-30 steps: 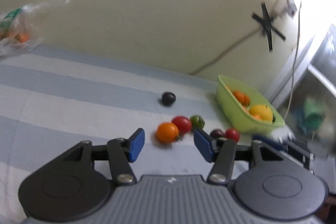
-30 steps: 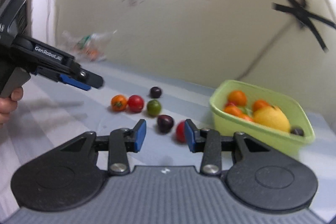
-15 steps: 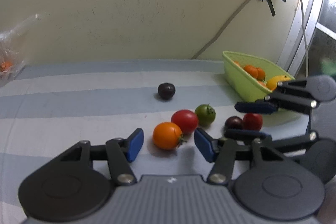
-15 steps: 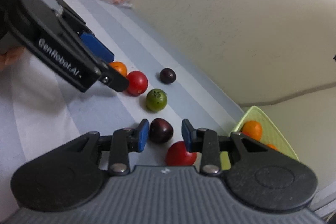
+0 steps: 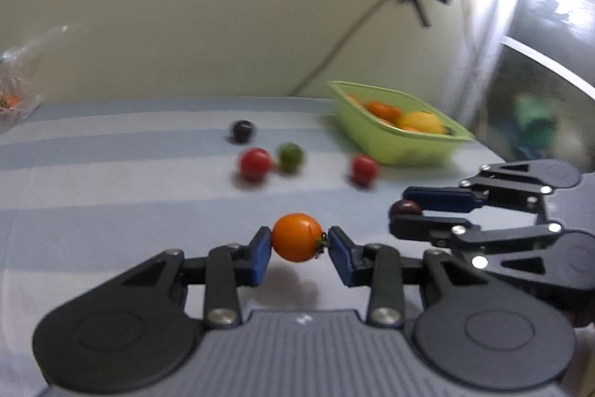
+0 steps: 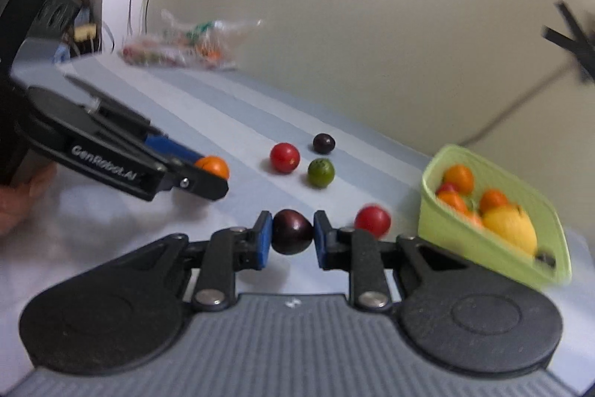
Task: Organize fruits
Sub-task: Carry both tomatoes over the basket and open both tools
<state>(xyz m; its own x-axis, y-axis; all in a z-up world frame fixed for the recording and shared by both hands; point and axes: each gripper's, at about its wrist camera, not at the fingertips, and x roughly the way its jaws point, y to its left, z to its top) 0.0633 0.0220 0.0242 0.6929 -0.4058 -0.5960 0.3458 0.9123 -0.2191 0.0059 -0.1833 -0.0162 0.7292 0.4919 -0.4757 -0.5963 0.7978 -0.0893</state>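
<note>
My left gripper (image 5: 297,244) is shut on an orange tomato (image 5: 297,237), held just above the striped cloth; it also shows in the right wrist view (image 6: 212,166). My right gripper (image 6: 292,236) is shut on a dark purple fruit (image 6: 292,236), also seen in the left wrist view (image 5: 405,208). Loose on the cloth lie a red tomato (image 6: 284,157), a green tomato (image 6: 321,172), a dark fruit (image 6: 323,143) and another red tomato (image 6: 372,220). A green basket (image 6: 483,244) at the right holds oranges and a yellow fruit.
A clear plastic bag (image 6: 186,43) with fruit lies at the far left by the wall. A cable (image 5: 334,54) runs down the wall behind the basket. The table edge lies just right of the basket.
Both grippers have closed: the left on the orange tomato, the right on the dark purple fruit. Both have lifted and drawn back from the other fruits.
</note>
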